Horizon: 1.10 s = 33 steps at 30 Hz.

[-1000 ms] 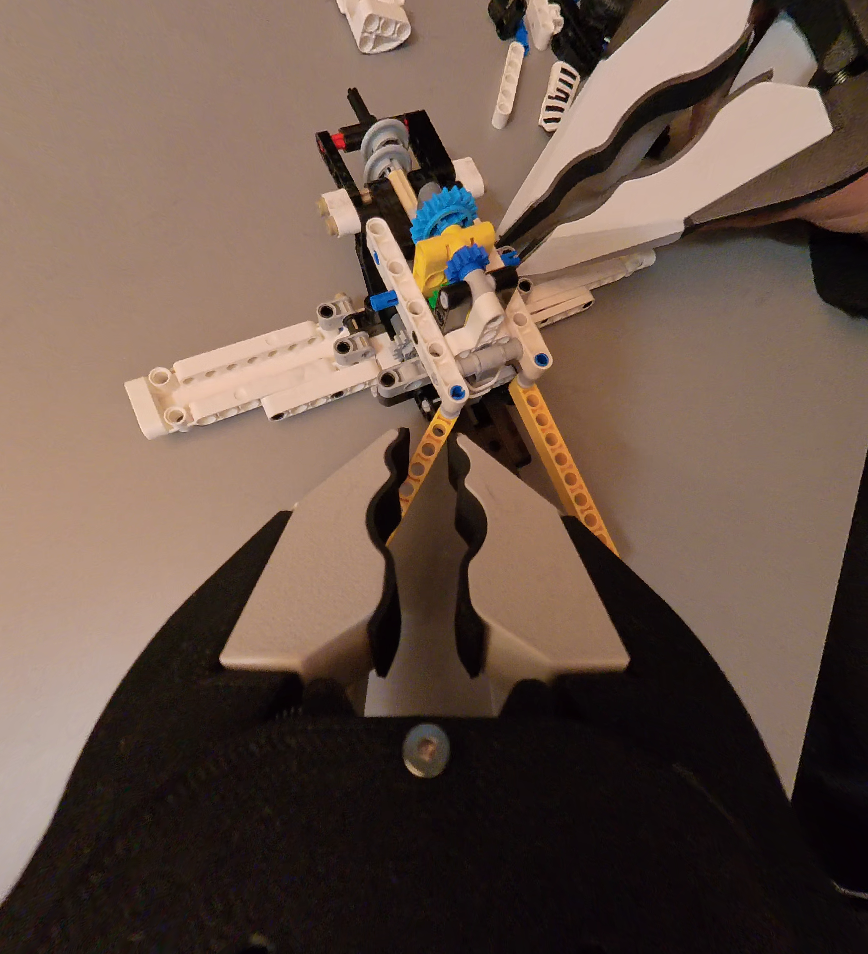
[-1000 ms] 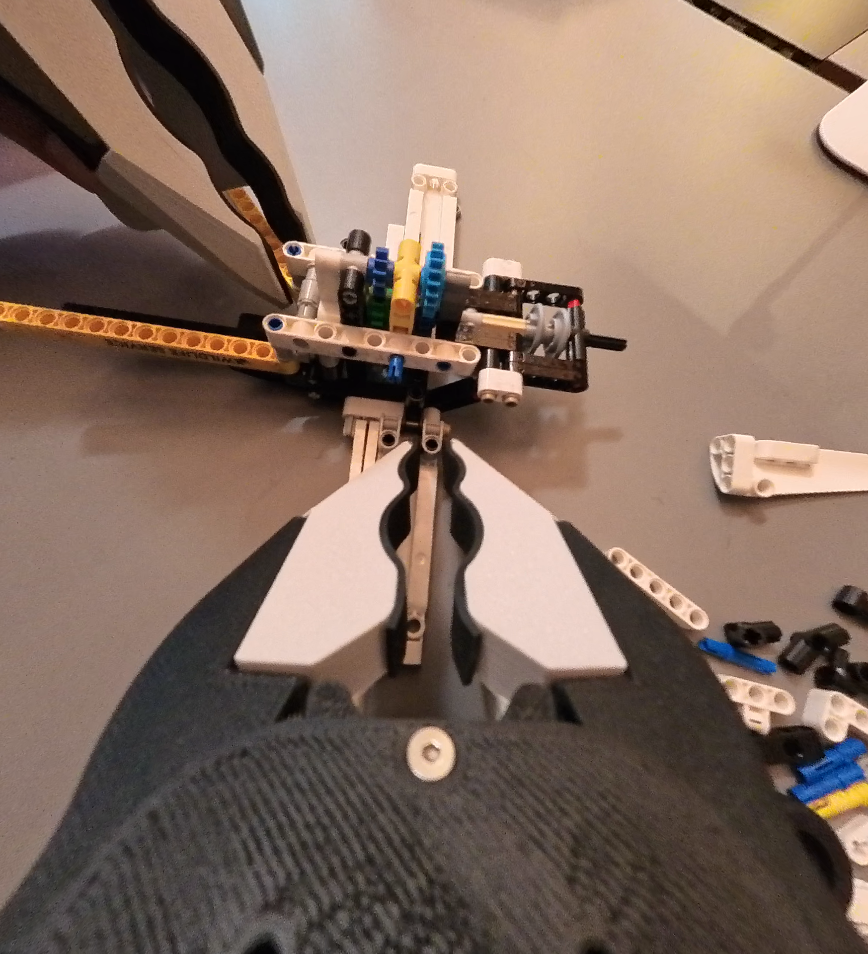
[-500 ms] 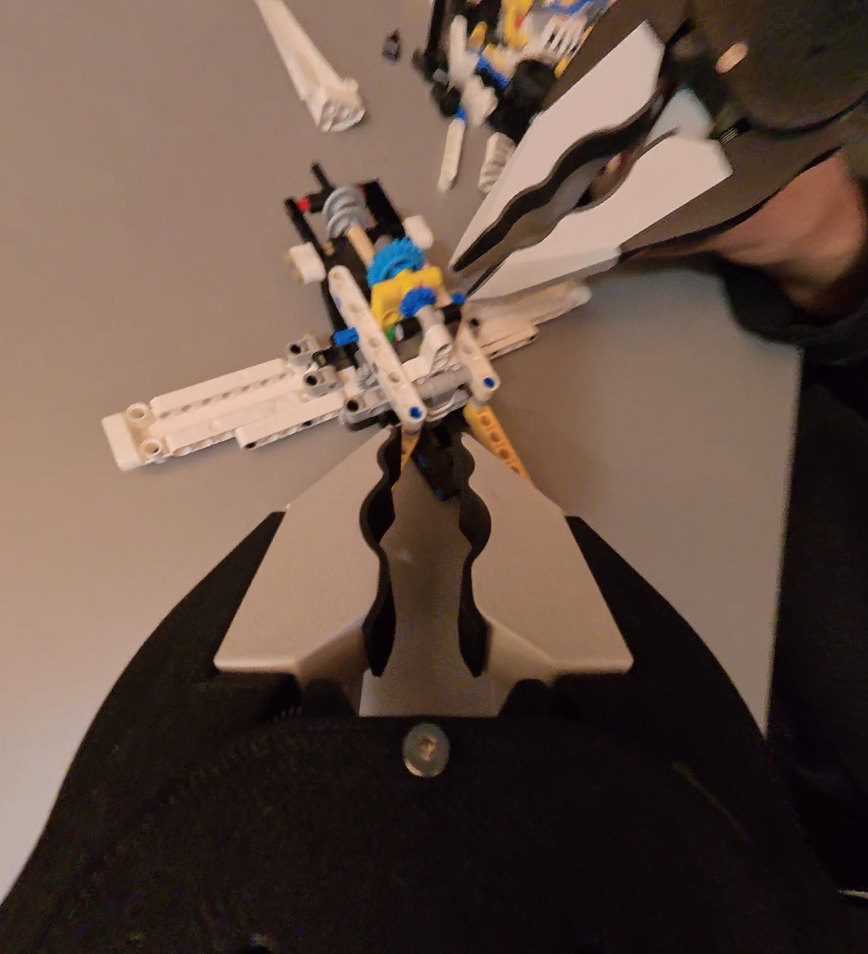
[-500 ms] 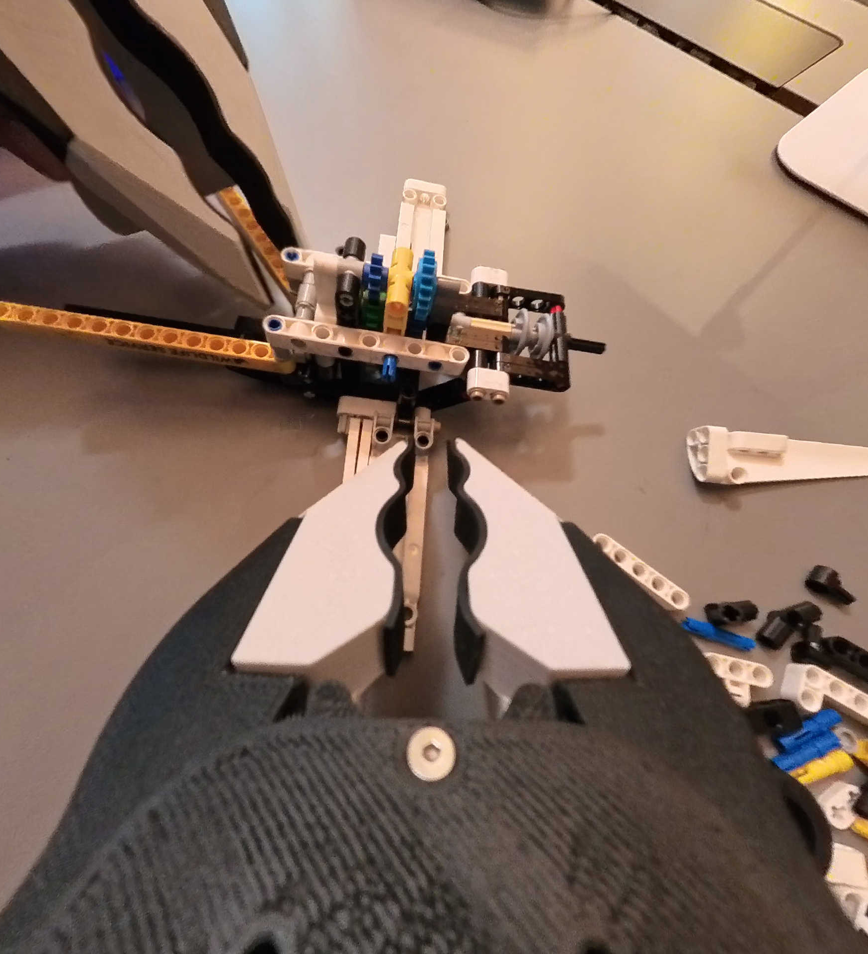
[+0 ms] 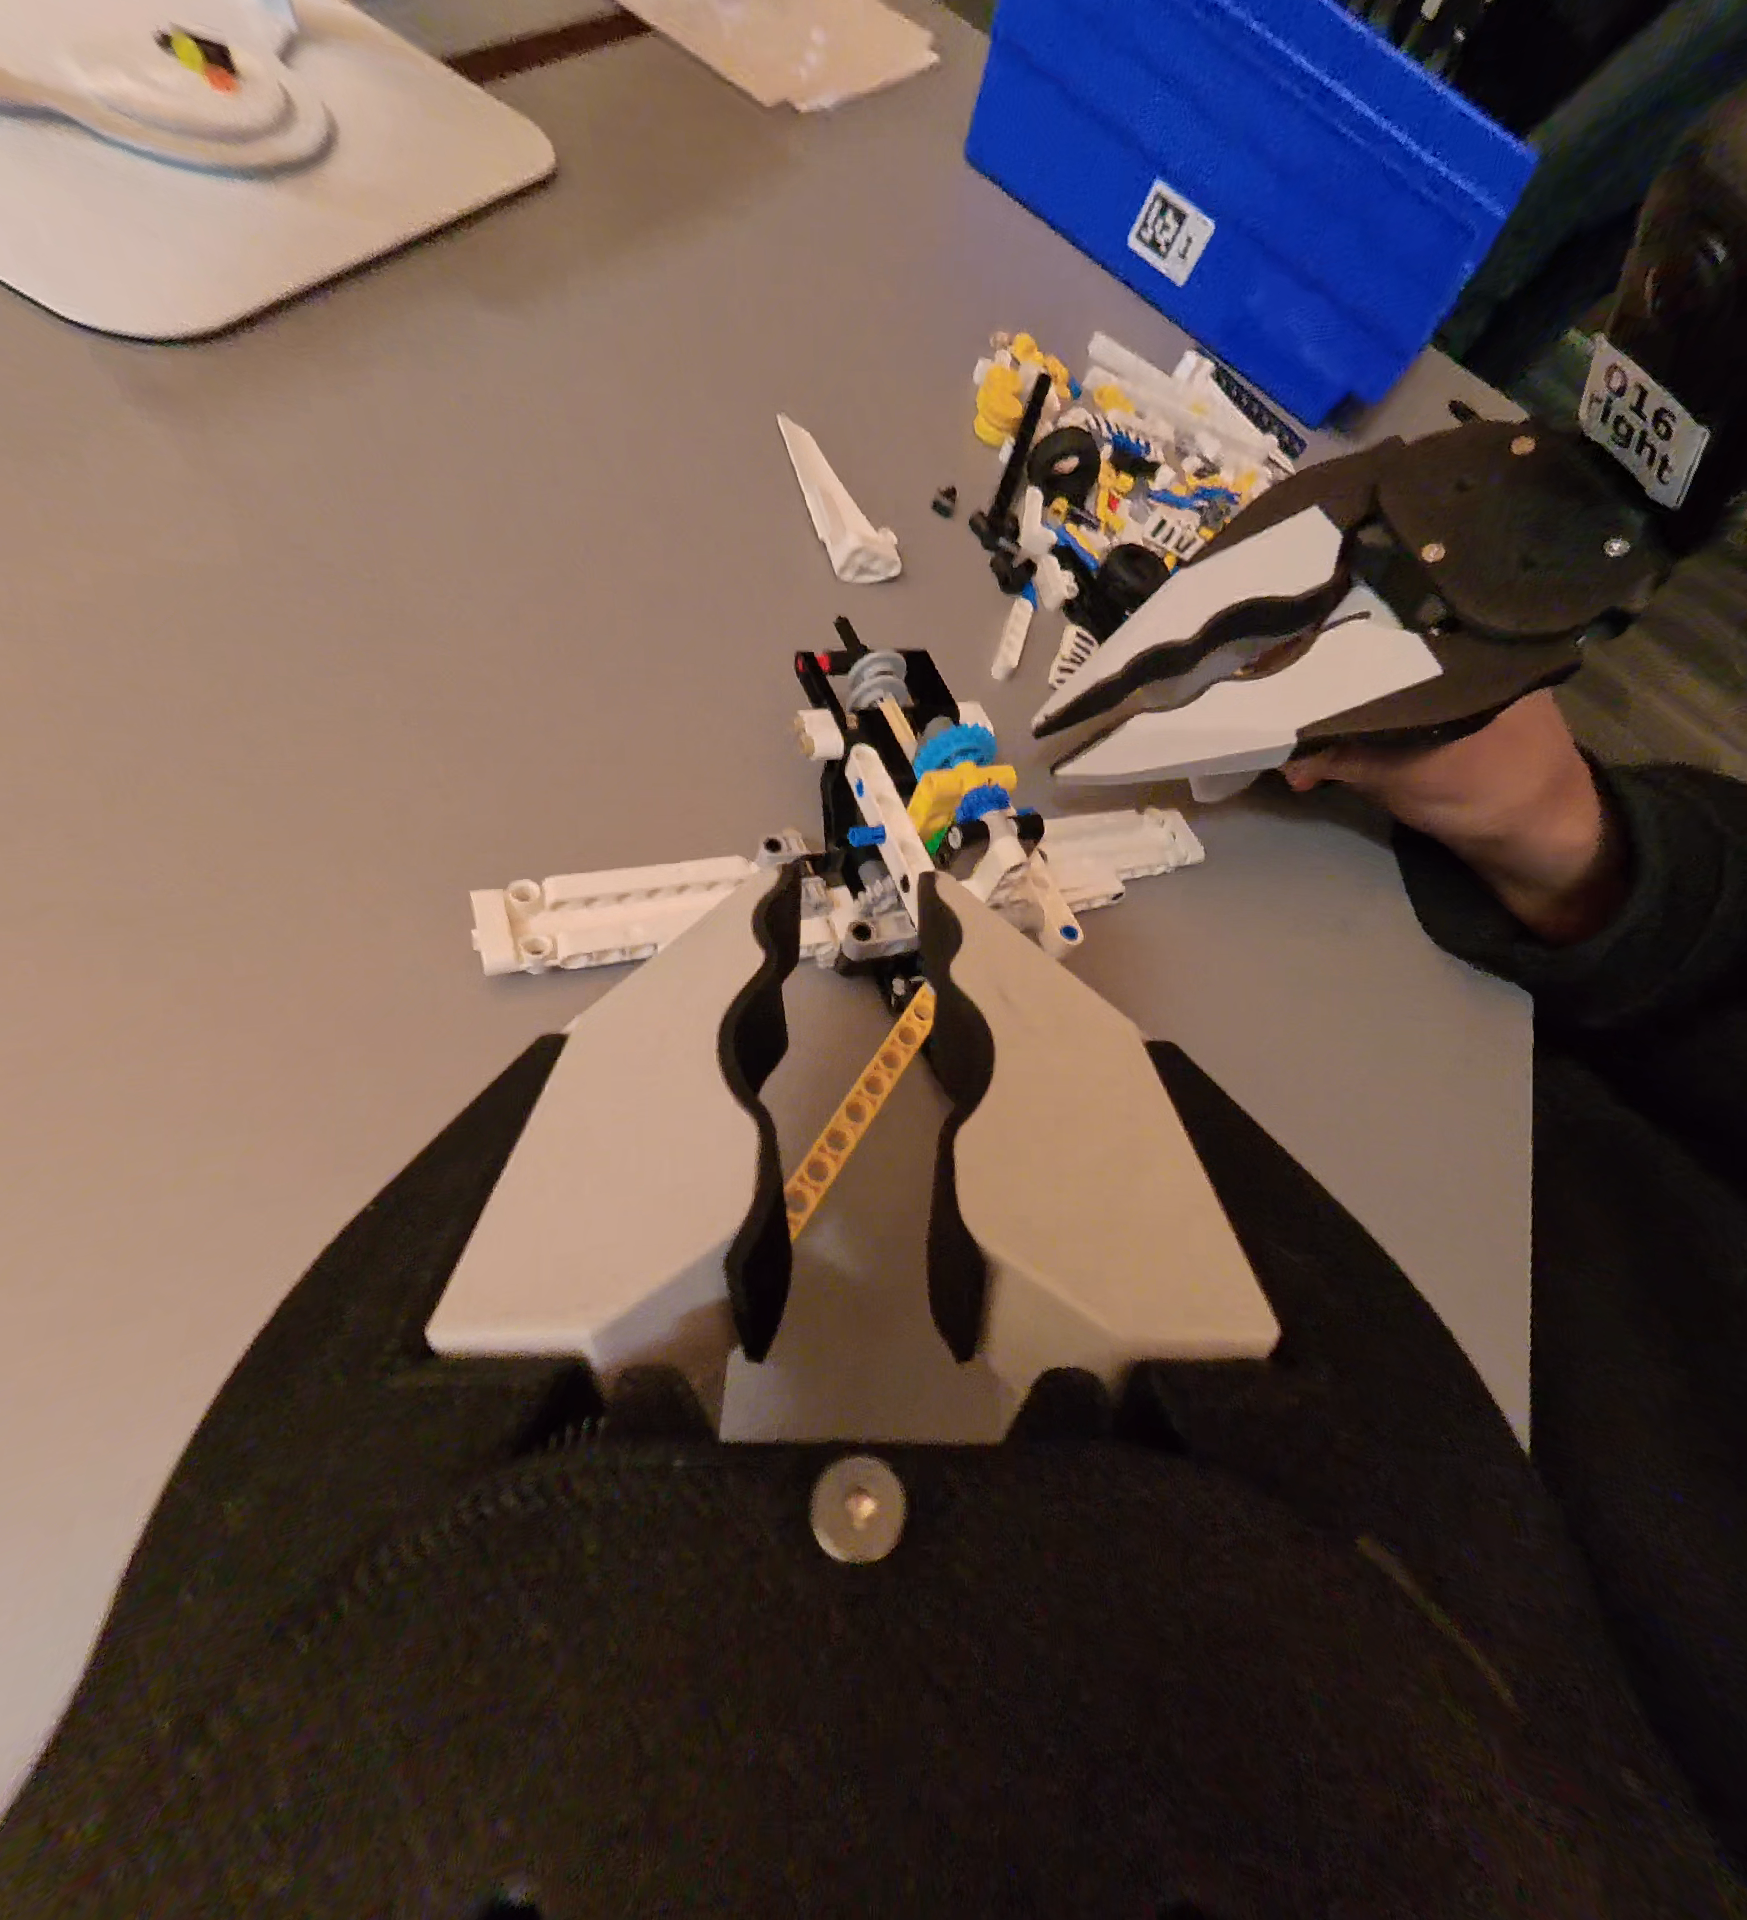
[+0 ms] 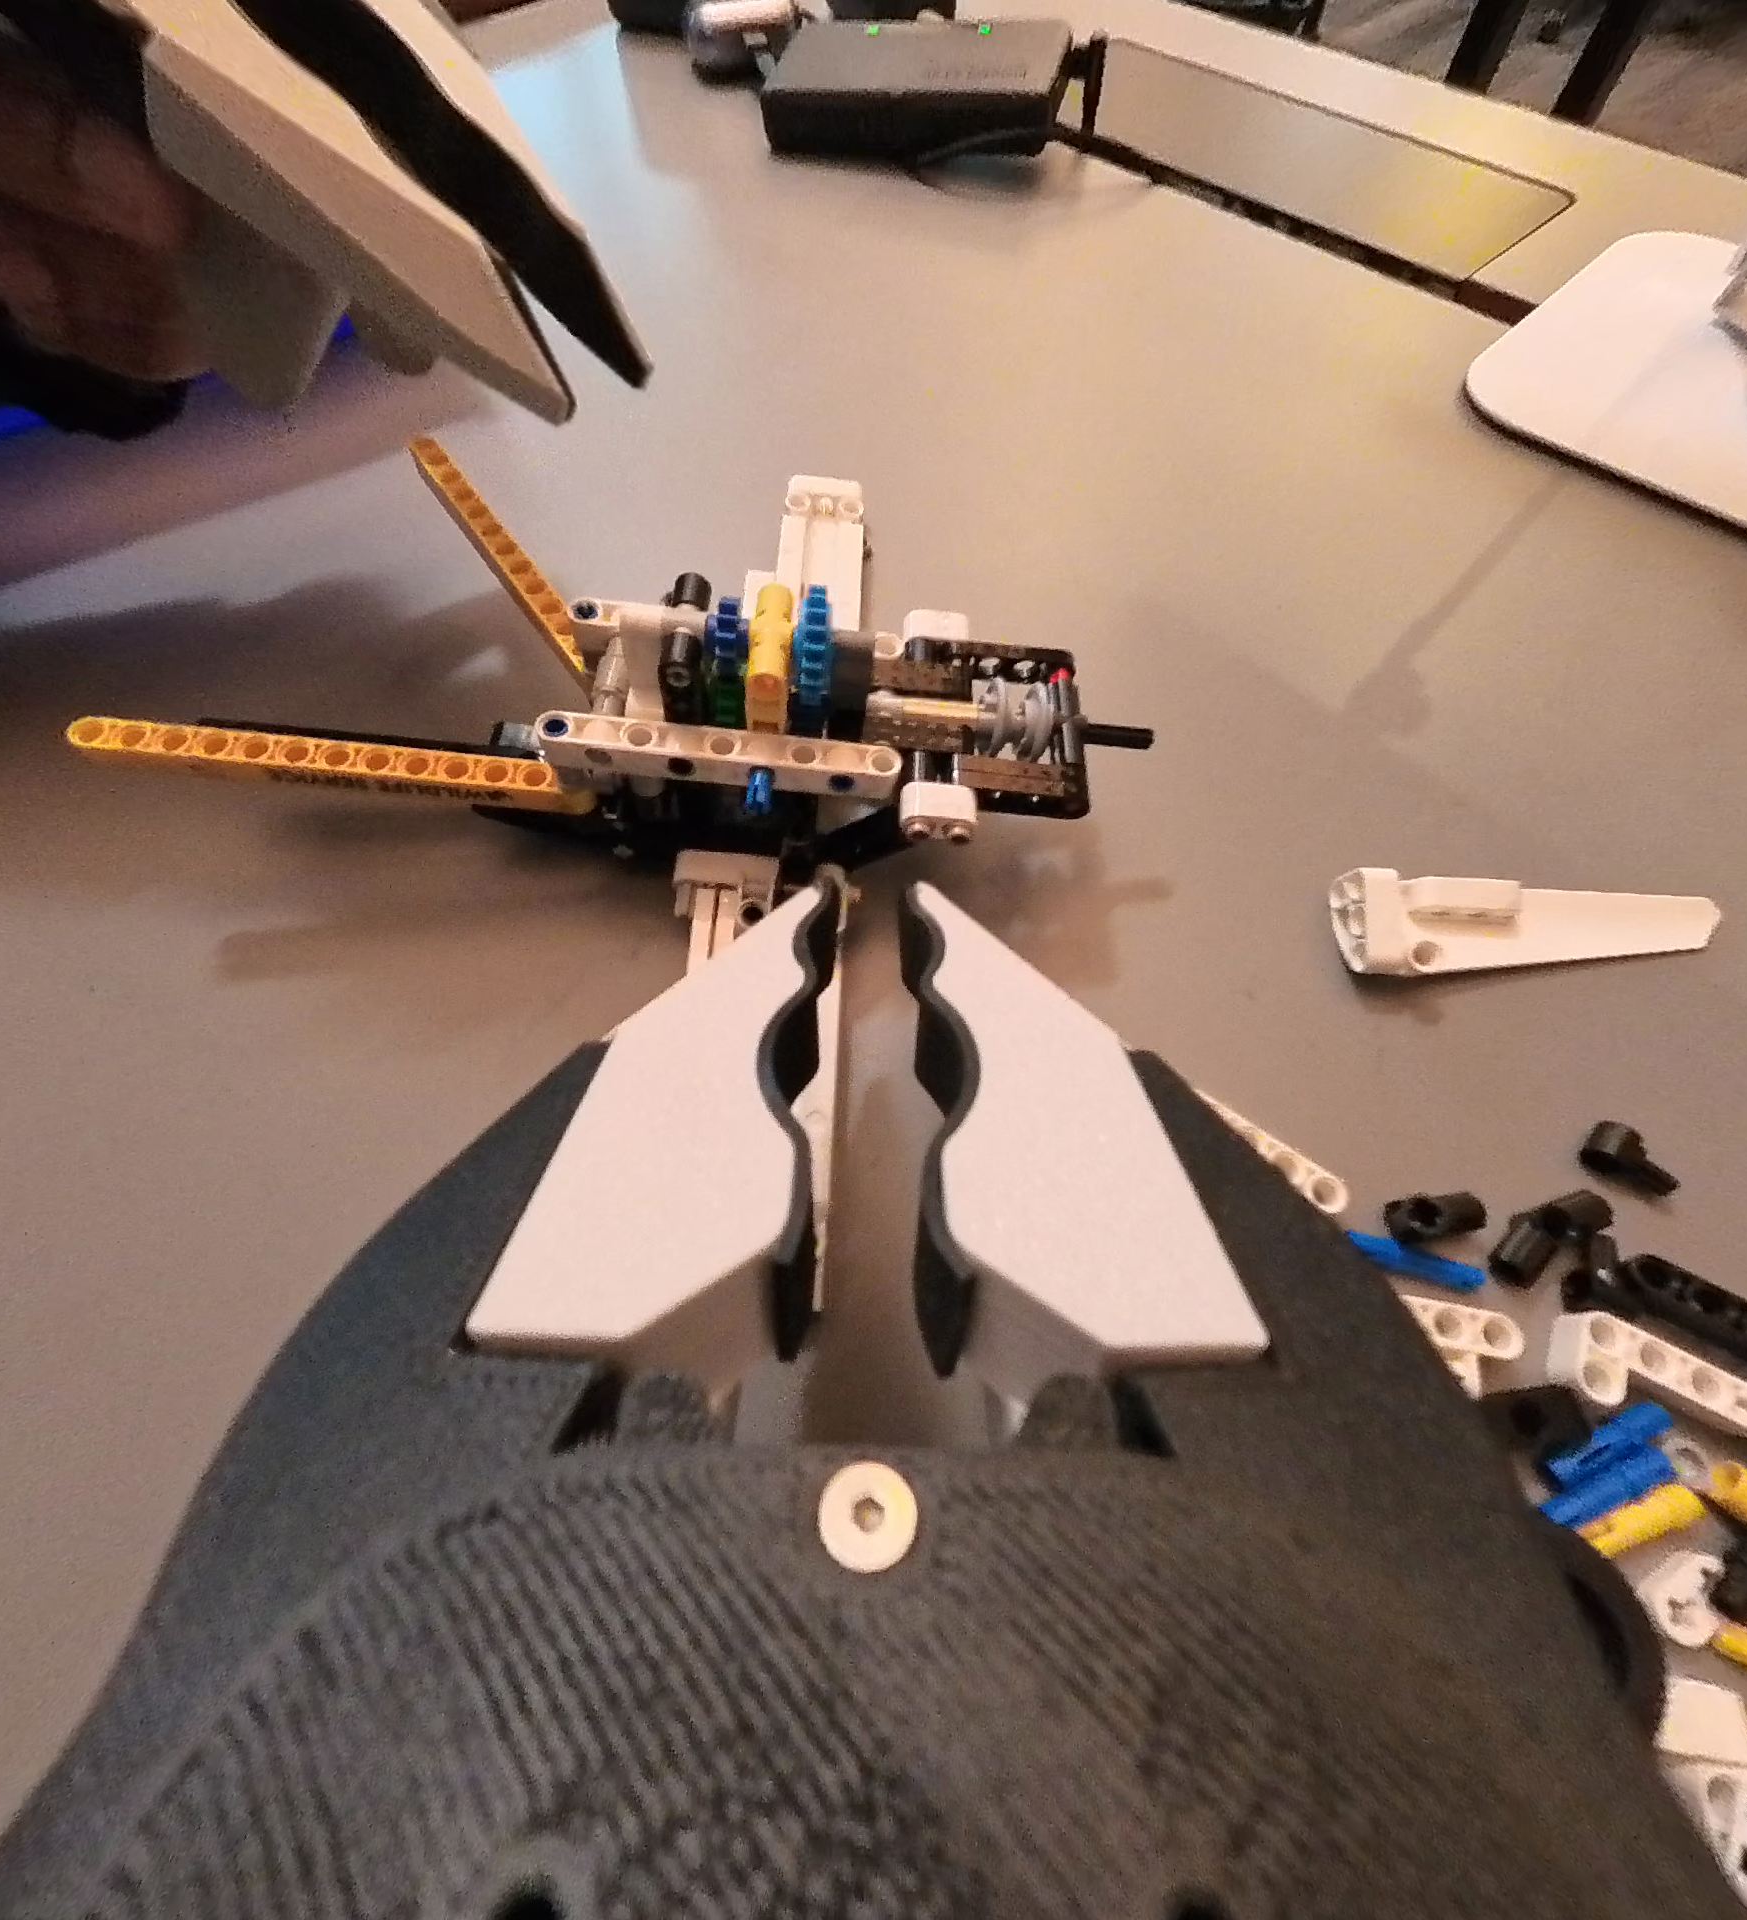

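Observation:
A building-brick model [image 5: 910, 790] with blue gears, a yellow hub, white wing beams and yellow beams lies on the grey table [image 5: 329, 675]. My left gripper [image 5: 856, 894] is open and empty, raised above the model's near end. One yellow beam [image 5: 858, 1112] shows on the table below its gap, untouched. In the right wrist view the left gripper [image 6: 599, 390] hangs above the model [image 6: 796, 707]. My right gripper [image 6: 869, 902] is open. A white wing beam [image 6: 827, 1039] lies under its gap beside the left pad, and the right pad stands clear of it. In the left wrist view the right gripper [image 5: 1045, 743] hovers beside the gears.
A pile of loose bricks [image 5: 1108, 488] [image 6: 1627, 1403] lies to the right. A white tapered panel [image 5: 838, 509] [image 6: 1513, 920] lies apart. A blue bin [image 5: 1243, 177], a white stand base [image 6: 1658, 436] and a black box [image 6: 910, 83] stand at the back. The table edge [image 5: 1529, 1143] is close. The left gripper's tips are roughly 11 centimetres from the right gripper's.
The left gripper let go of the yellow beam, opened and lifted back from the model. The right gripper opened off the white wing beam and drew back slightly. The model stays on the table.

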### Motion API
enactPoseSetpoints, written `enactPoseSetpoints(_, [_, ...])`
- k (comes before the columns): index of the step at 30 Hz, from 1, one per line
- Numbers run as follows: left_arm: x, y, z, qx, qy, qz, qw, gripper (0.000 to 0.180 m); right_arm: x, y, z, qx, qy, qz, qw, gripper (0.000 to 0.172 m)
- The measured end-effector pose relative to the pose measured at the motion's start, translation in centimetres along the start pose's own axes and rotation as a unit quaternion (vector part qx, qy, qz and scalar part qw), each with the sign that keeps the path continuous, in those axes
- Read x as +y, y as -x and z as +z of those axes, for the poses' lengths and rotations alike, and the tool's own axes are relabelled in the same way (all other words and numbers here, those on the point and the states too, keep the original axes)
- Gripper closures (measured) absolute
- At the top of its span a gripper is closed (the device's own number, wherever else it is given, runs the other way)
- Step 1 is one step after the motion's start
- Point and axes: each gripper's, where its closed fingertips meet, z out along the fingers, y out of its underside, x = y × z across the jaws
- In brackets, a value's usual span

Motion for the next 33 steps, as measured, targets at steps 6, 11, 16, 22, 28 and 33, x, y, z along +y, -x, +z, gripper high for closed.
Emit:
enactPoseSetpoints(6, [0.0, 0.1, 0.2, -0.005, -0.003, 0.004, 1.0, 0.159, -0.6, -0.2, -0.5, -0.011, -0.023, 0.018, 1.0, 0.162])
enactPoseSetpoints(11, [0.1, -0.1, 0.6, -0.009, 0.002, 0.015, 1.0, 0.158, -0.7, 0.2, -0.6, -0.017, -0.028, 0.007, 0.999, 0.161])
enactPoseSetpoints(16, [0.2, -0.3, 0.9, -0.01, 0.004, 0.021, 1.0, 0.158, -0.9, 0.6, -0.8, -0.022, -0.036, -0.003, 0.999, 0.161])
enactPoseSetpoints(22, [0.5, -0.4, 1.2, -0.013, 0.011, 0.025, 1.0, 0.157, -0.9, 1.0, -0.7, -0.022, -0.034, -0.019, 0.999, 0.161])
enactPoseSetpoints(28, [0.5, -0.4, 1.4, -0.014, 0.012, 0.027, 0.999, 0.157, -0.9, 1.1, -0.7, -0.022, -0.035, -0.025, 0.999, 0.16])
enactPoseSetpoints(33, [0.6, -0.4, 1.5, -0.017, 0.014, 0.029, 0.999, 0.157, -1.0, 1.2, -0.8, -0.022, -0.039, -0.029, 0.999, 0.16])
